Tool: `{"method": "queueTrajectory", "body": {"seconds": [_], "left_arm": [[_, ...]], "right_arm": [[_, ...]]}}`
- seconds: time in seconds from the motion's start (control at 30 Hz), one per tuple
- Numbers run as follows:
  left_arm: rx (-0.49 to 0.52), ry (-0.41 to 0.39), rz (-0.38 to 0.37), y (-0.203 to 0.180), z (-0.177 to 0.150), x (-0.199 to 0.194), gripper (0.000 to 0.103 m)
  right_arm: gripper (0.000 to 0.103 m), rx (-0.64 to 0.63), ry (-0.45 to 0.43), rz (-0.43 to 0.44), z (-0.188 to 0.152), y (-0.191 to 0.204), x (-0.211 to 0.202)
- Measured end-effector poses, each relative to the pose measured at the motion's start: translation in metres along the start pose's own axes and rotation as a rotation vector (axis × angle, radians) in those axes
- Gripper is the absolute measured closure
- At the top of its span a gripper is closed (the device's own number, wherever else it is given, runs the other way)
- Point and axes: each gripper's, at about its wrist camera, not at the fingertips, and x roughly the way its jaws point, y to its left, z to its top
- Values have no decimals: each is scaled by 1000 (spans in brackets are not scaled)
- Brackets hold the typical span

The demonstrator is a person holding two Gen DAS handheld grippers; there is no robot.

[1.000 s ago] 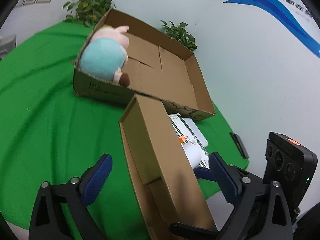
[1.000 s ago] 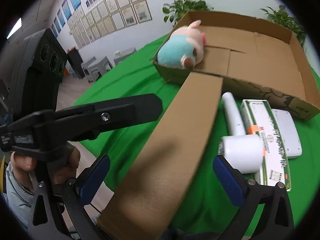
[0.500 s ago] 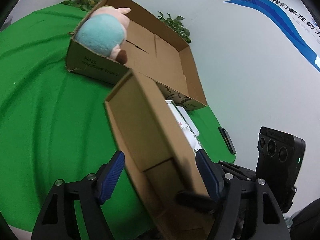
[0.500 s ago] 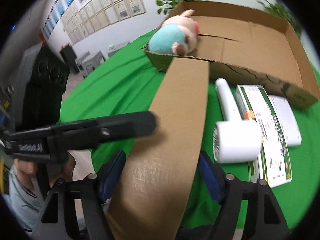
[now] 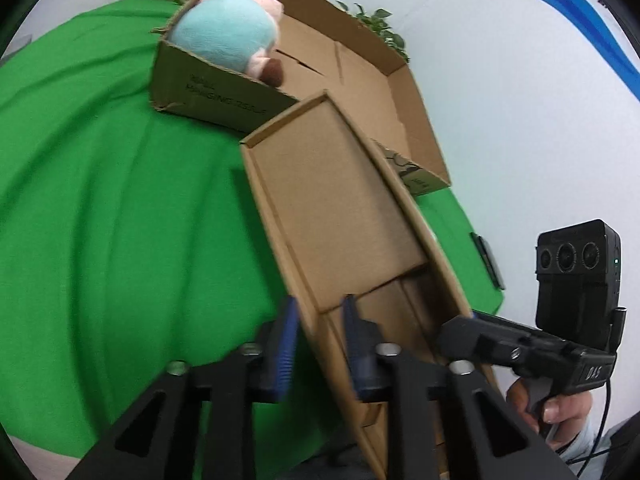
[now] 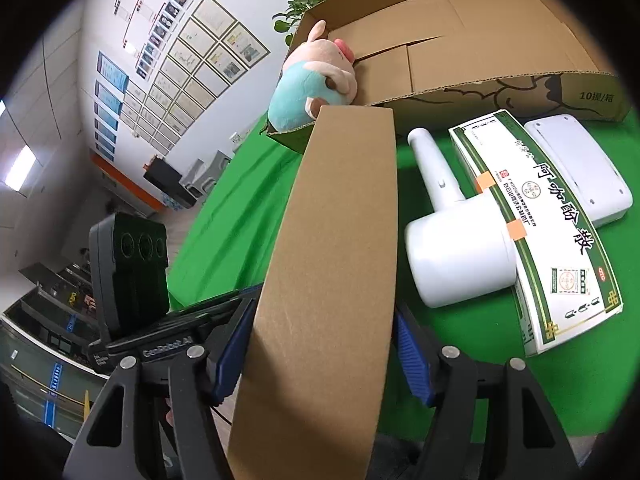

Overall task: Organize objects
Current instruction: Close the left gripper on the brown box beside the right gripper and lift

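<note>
A long narrow cardboard box [image 5: 340, 208] is lifted at its near end over the green table. My left gripper [image 5: 318, 308] is shut on the box's left side wall, one pad outside and one inside. In the right wrist view the same box [image 6: 340, 220] shows its plain outer face. My right gripper [image 6: 322, 336] straddles its full width, its jaws closing with both blue pads against the edges. Beyond stands a big open carton [image 5: 400, 92] with a blue and pink plush toy [image 5: 224, 36] in its left corner.
To the right of the narrow box lie a white handheld device [image 6: 452, 232], a green and white packet [image 6: 552, 220] and a flat white unit [image 6: 580, 168]. A dark slim object [image 5: 486, 256] lies near the green cloth's [image 5: 100, 220] right edge. Potted plants stand behind the carton.
Both grippers have closed in from wide open: the left onto the narrow box's side wall, the right around its width. The right view has rolled and moved in closer.
</note>
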Motion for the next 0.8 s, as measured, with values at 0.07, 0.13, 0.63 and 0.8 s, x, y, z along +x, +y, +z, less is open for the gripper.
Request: {"method": "queueTrajectory", "body": {"seconds": [0.07, 0.13, 0.63, 0.8], "left_arm": [[-9, -8, 16, 3, 2, -5, 99], [-3, -20, 40, 3, 3, -10, 100], [46, -75, 162, -14, 3, -56, 43], [74, -19, 65, -31, -4, -20, 41]], "right_arm": [[38, 23, 0, 31, 2, 0, 4], [38, 37, 0, 60, 3, -1, 5], [33, -115, -76, -198, 7, 22, -7], [35, -215, -48, -258, 0, 33, -7]]}}
